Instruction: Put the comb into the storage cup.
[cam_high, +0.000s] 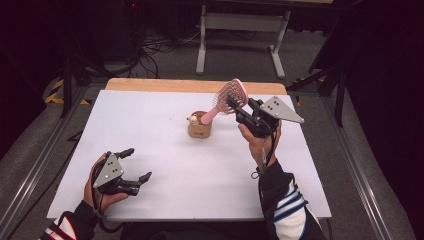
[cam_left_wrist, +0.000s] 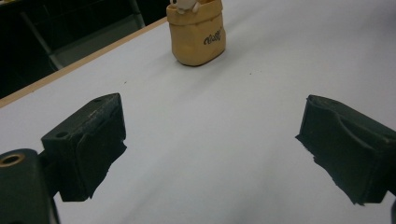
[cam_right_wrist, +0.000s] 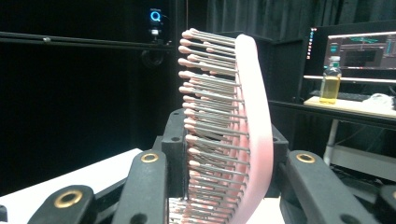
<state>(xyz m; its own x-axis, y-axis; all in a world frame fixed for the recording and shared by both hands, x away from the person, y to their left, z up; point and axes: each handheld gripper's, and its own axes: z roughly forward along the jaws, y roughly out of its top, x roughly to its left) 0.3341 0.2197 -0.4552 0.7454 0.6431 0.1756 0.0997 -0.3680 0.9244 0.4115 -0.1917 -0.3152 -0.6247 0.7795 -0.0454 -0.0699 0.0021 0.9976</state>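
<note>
Table (cam_high: 165, 165): a flat white matte sheet over a board whose pale wood edge shows along the far side; smooth and bare but for the holder near its middle.

Right gripper (cam_high: 233, 105): black, angular, with a grey three-cornered plate on top and brass-ringed screw holes on its arms. It is raised above the table right of the holder, and its jaws are clamped on the head of the brush, one against the bristle side and one against the smooth back.

Left gripper (cam_high: 139, 164): same black build, resting low at the near left of the table in the person's hand. Its jaws stand wide apart and grasp nothing; the left gripper view shows blocky pads with ragged, torn-looking rubber edges and white table between them.

Hairbrush (cam_high: 227, 100): pink plastic, oval paddle head with a slim rounded handle. It is held up in the air, tilted, the handle end pointing down to the holder's mouth. In the right gripper view (cam_right_wrist: 233, 121) the back curves smoothly, and rows of thin grey metal pins with pink ball tips stick out to one side.

Holder (cam_high: 199, 126): small tan cup shaped like a soft sack, rounded base, wrinkled rim, dark lettering on its side in the left gripper view (cam_left_wrist: 197, 37). It stands upright, with a small pale figure at its rim.
</note>
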